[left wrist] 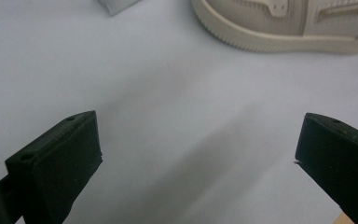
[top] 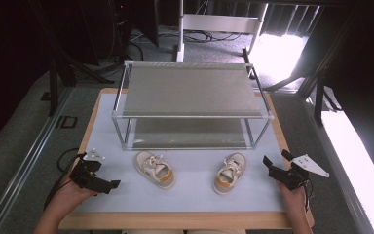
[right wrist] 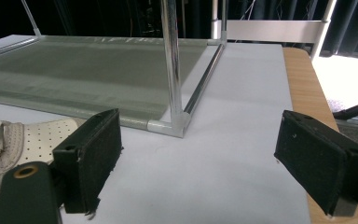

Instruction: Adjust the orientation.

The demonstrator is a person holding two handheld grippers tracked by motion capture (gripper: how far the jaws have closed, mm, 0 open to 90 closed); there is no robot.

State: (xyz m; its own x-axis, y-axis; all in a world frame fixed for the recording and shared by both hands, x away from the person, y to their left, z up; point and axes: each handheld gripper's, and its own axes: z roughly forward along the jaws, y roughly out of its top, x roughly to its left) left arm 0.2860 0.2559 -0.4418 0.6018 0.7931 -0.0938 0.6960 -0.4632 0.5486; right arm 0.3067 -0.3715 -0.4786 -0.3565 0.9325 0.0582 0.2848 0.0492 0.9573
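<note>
Two small shoes sit on the desk just in front of the two-tier rack, toes pointing toward it — a layout that suggests they are meant to go onto a shelf. The left shoe lies at about 7 o'clock from the rack's middle, the right shoe at about 5 o'clock, well apart from each other.

The left gripper waits at the left shoe's 9 o'clock, near it but not touching, its fingers spread wide with nothing between them; its own view has the shoe's pale sole at 1 o'clock, so it is angled for a side approach. The right gripper mirrors this at the right shoe's 3 o'clock — fingers also wide and empty, with the rack's corner post straight ahead. Each hand likely takes the shoe on its own side.
</note>
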